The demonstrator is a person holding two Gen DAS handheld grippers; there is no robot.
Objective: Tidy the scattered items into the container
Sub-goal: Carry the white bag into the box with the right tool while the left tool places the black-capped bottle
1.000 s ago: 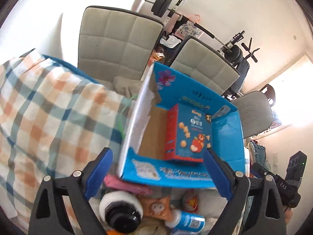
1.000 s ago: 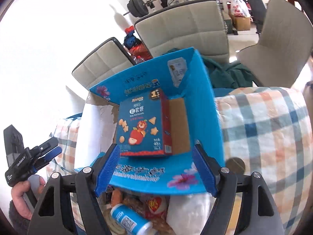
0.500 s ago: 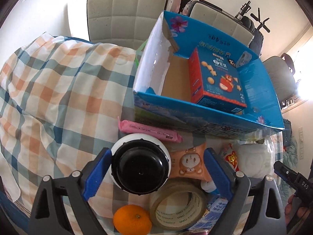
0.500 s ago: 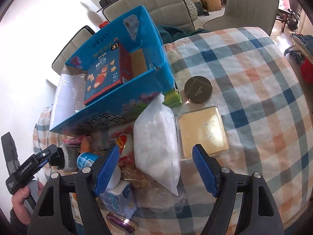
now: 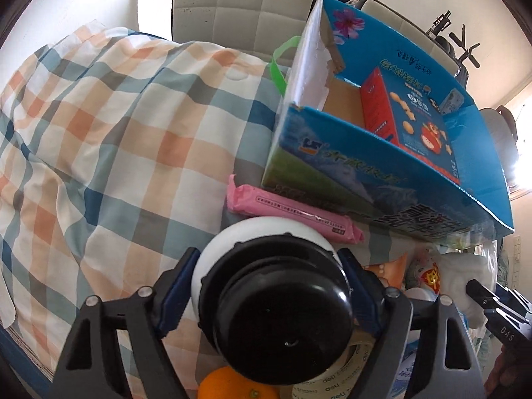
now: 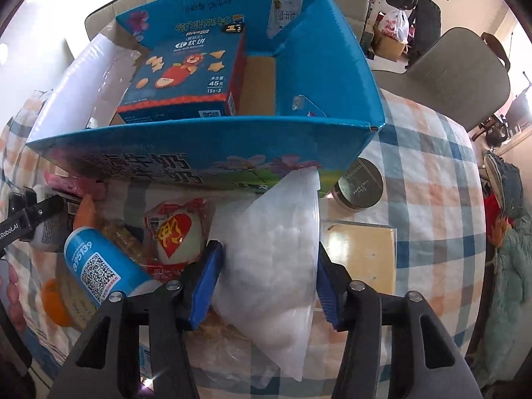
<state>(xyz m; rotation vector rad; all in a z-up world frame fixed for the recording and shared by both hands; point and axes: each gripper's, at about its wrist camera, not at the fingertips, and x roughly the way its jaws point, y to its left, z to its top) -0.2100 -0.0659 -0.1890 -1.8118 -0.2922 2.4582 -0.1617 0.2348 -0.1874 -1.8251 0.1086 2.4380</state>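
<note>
My left claw [image 5: 272,302] is closing around the white jar with a black screw lid [image 5: 279,302], pads flanking its shoulders but, as far as I can tell, not yet pressing. My right claw [image 6: 266,279] is closing on the clear plastic bag of white cotton [image 6: 272,259], pads against its sides. Both items lie nearest me on the checked-cloth worktop [image 5: 116,133]. At twelve o'clock, the open blue cardboard box [image 6: 212,146], already holding a blue biscuit carton [image 6: 186,73], sits close for short lifts.
</note>
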